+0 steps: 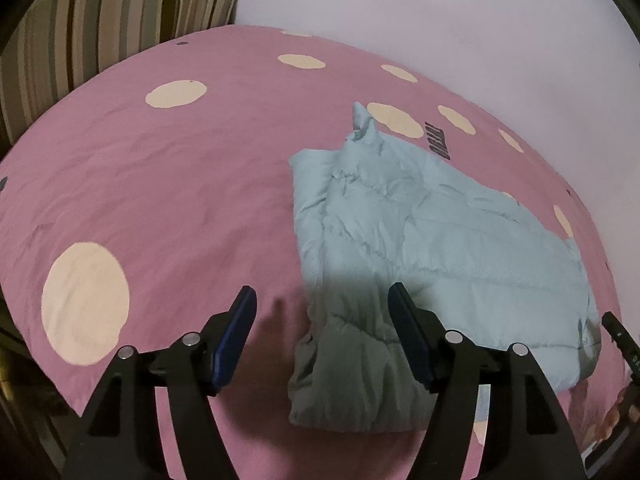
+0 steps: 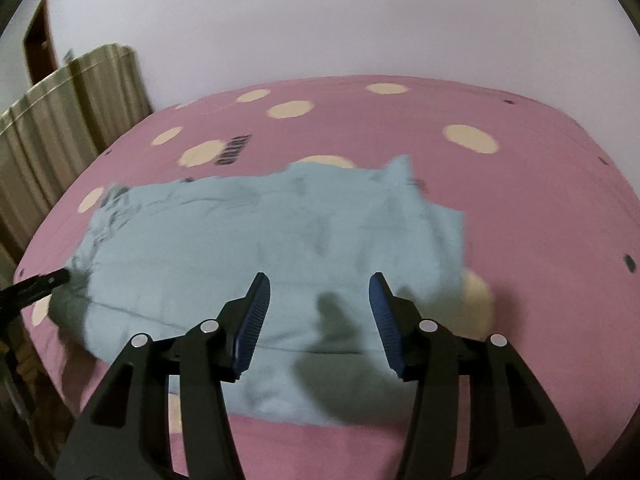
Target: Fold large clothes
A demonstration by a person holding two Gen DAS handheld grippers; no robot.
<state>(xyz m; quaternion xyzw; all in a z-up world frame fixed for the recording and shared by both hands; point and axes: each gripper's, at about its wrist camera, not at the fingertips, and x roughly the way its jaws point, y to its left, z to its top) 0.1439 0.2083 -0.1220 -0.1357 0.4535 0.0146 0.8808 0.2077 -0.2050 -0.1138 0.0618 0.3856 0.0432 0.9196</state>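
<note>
two open grippers [image 1: 322,300] [image 2: 320,286], one folded jacket [image 1: 420,232], one bedsheet [image 1: 160,184].

A pale blue quilted padded jacket [image 1: 420,232], folded into a low mound, is the only thing lying on the pink bedsheet with cream dots [image 1: 180,184]. In the left wrist view, the sheet left of the jacket lies bare and flat up to the striped green and cream curtain [image 1: 100,20]. Beyond the jacket a strip of sheet runs bare to the plain white wall [image 2: 320,20]; its right side is bare too.
</note>
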